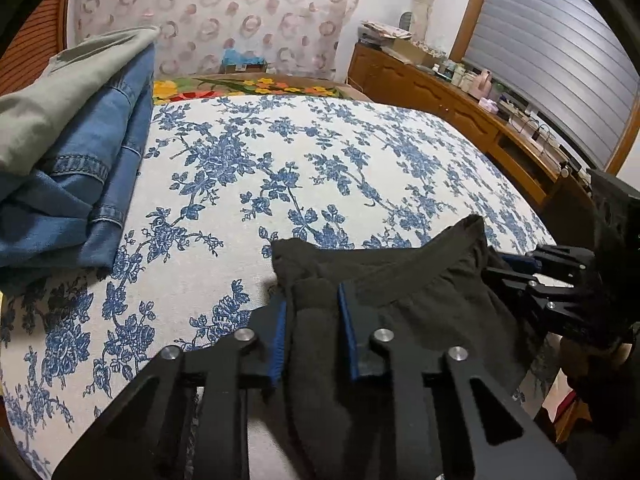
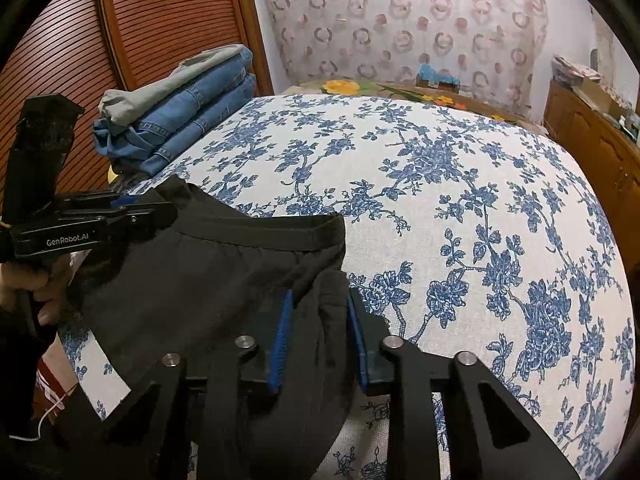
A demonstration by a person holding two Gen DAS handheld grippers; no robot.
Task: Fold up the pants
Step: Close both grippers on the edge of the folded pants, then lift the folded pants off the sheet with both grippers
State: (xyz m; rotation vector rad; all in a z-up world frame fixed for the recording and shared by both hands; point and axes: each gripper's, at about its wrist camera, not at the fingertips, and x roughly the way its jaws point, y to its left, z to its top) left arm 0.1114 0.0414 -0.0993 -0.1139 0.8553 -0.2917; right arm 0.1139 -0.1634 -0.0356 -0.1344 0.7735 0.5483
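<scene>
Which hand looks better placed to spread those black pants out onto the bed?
Right, probably: the right gripper holds the pants beside open bedspread; the left gripper sits near the folded jeans.

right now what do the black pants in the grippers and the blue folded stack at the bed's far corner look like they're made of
The black pants look like a soft matte knit, maybe cotton jersey: they drape limply and the elastic waistband gathers the cloth. The blue folded stack looks like denim, with faded blue weave and raised stitched seams. The grey-green garment on top seems a plain woven cotton, though that is less certain.
</scene>
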